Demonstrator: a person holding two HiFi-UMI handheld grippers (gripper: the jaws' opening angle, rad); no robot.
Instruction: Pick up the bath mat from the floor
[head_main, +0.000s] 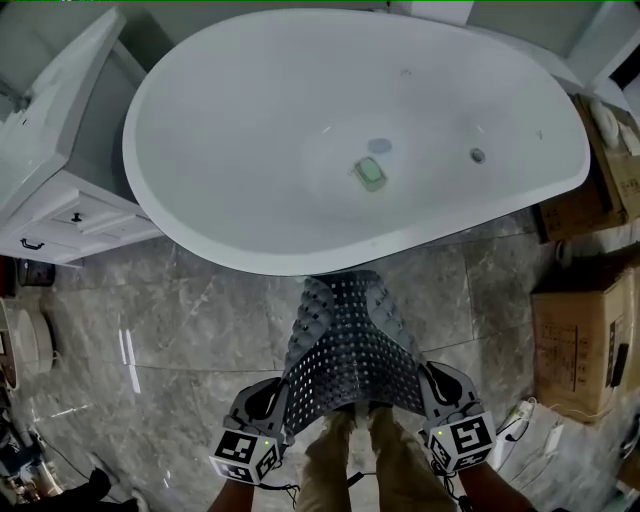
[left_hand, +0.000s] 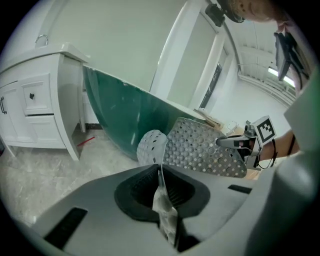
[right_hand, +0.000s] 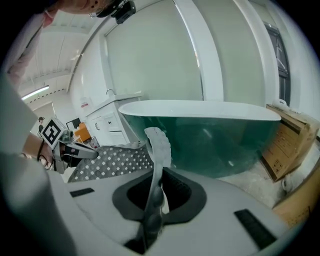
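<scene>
The grey perforated bath mat (head_main: 350, 345) hangs between both grippers over the floor (head_main: 170, 340), its far end curled near the white bathtub (head_main: 160, 200). The jaws of the left gripper (head_main: 268, 405) are clamped on its near left corner, those of the right gripper (head_main: 437, 392) on its near right corner.

The left gripper (head_main: 278, 392) sits at 7 o'clock in the head view and the right gripper (head_main: 428, 378) at 5 o'clock. Both tilt downward, and each one's jaws are clamped on a near corner of the mat (head_main: 350, 340).
</scene>
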